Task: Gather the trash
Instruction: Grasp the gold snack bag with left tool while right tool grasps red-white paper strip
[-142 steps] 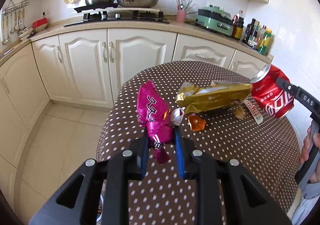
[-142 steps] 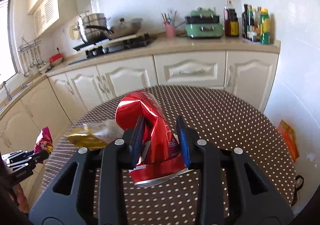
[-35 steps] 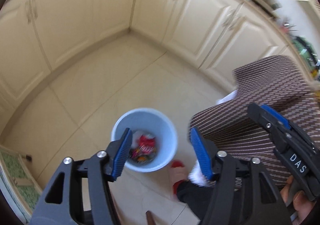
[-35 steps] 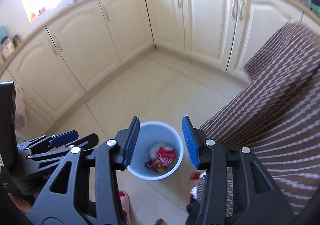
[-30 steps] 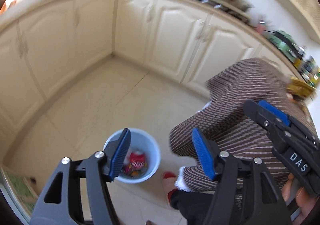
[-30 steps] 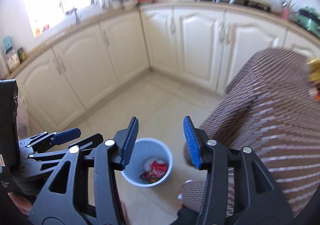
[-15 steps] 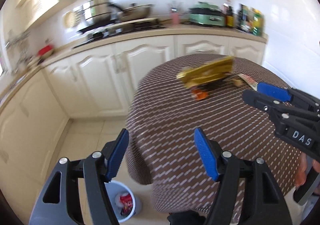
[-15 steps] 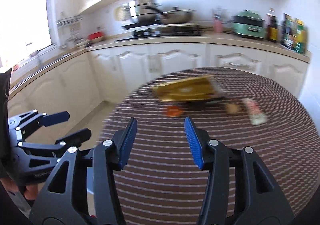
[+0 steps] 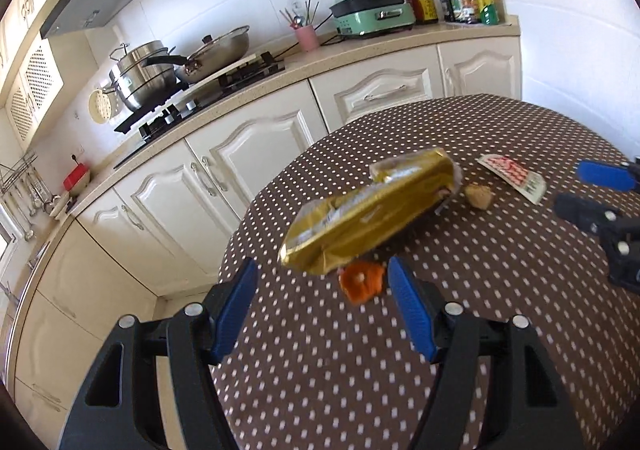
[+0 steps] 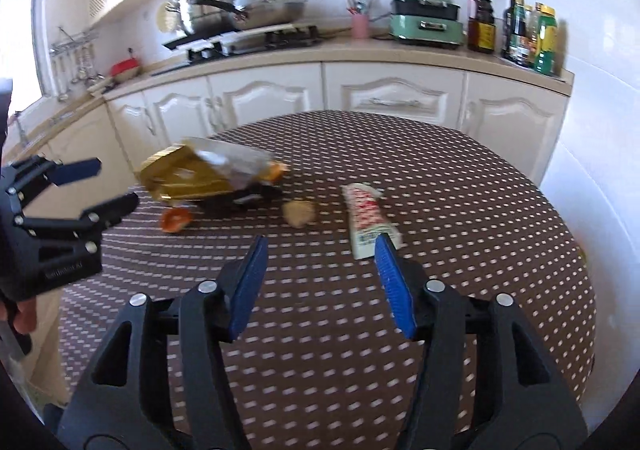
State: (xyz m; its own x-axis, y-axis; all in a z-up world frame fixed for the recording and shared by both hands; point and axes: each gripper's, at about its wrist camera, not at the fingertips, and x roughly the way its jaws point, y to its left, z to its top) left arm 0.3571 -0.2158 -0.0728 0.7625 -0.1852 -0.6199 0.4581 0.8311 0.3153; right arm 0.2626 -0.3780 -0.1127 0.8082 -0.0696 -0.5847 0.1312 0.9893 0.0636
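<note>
- Landmark: gold bag (image 9: 372, 210), lying on the table (image 9: 460, 322), which carries a brown polka-dot cloth; one end of the bag is raised clear of the cloth.
- Orange scrap (image 9: 362, 282): on the cloth just beside the bag's lower end, on the side toward the grippers.
- Beige lump (image 9: 478, 195): on the cloth just beside the bag's far end.
- White packet (image 9: 514, 177) with red print: flat on the cloth, beyond the lump from the bag, not touching it.
- Left gripper (image 9: 320, 304): jaws spread wide, nothing between them. It hangs above the cloth near the bag's lower end; the orange scrap shows in the gap between its blue pads.
- Right gripper (image 10: 320, 282): jaws spread wide, nothing held. It hangs above the cloth well apart from the bag, on the packet's side; its right pad overlaps the packet's near end in the right wrist view, contact cannot be told.
- Behind the bag: cream cabinets (image 10: 260, 94) under a kitchen worktop with a hob, pots and bottles.
</note>
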